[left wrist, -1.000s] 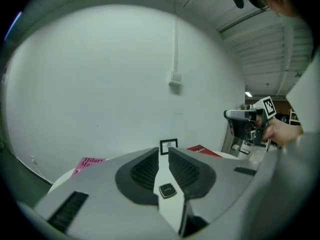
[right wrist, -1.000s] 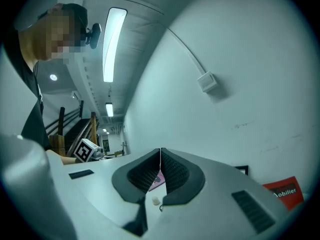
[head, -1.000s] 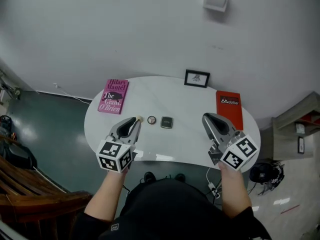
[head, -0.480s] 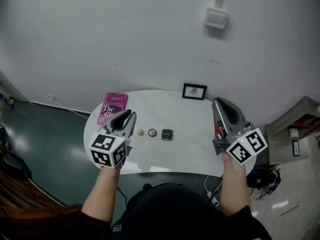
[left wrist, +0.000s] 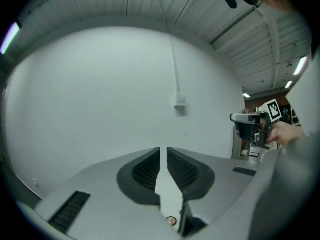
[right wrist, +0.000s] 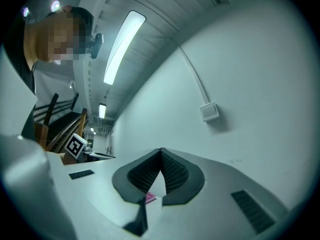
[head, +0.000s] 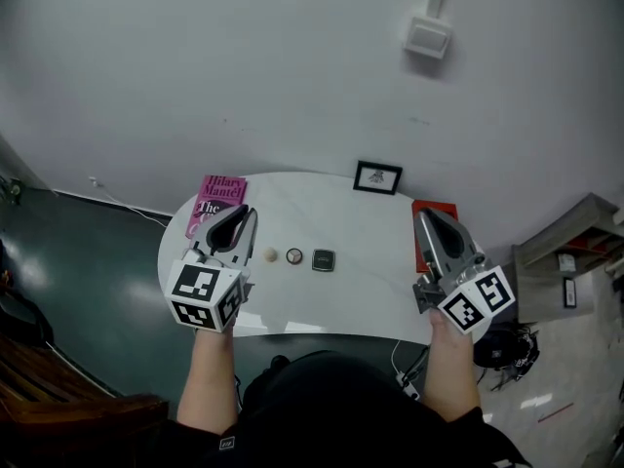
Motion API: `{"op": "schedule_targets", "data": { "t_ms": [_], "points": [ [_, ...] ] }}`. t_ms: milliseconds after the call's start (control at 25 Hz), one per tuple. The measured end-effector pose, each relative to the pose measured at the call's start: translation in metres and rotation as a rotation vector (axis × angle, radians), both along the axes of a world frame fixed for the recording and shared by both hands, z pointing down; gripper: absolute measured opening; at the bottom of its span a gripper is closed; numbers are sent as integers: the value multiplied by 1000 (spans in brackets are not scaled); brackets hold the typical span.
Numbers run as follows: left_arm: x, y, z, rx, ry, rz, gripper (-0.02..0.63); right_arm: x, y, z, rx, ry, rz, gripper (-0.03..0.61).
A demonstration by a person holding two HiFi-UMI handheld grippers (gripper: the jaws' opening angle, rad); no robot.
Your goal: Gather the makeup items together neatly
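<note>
Lying in a short line on the white table (head: 351,300), the three makeup items run side to side, roughly along the table's near edge. The round compact (head: 294,255) sits in the middle. Just left of it is a small beige round piece (head: 271,255), and just right of it a dark square compact (head: 324,259). All three are close together but not touching. None of them has a long side of its own that can be made out; only the row gives a direction.

The left gripper (head: 242,214) hangs above the table, left of the round compact and pointing away from the person. Its jaws have just been closing and now stand a thin slit apart with nothing between them. The right gripper (head: 427,218) is held well to the right of the round compact, its jaw tips pressed together and empty.

Beyond and left of the round compact lies a pink book (head: 219,201). Beyond and right of it stands a small picture frame (head: 378,177). A red booklet (head: 435,210) lies partly under the right gripper.
</note>
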State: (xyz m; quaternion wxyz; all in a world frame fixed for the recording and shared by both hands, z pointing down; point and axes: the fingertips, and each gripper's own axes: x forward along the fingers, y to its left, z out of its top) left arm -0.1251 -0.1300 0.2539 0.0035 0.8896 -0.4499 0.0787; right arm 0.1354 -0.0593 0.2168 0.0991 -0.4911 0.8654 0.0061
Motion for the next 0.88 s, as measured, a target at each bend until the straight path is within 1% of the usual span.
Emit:
{"op": "schedule_targets", "data": {
  "t_ms": [80,200,560,880],
  "points": [
    [-2,-1,6,-25,23,-4,48,3,-3,4,-12,-12,8,34],
    [-3,3,14,-48,34,-11,44,-1,-2,5,-4,4,4,34],
    [-7,12,21,-66,26,-18,43,-14,0,11,-10,6,-25,34],
    [-2,16,30,-81,15,-4,40,-18,1,10,-4,6,-32,34]
  ]
}}
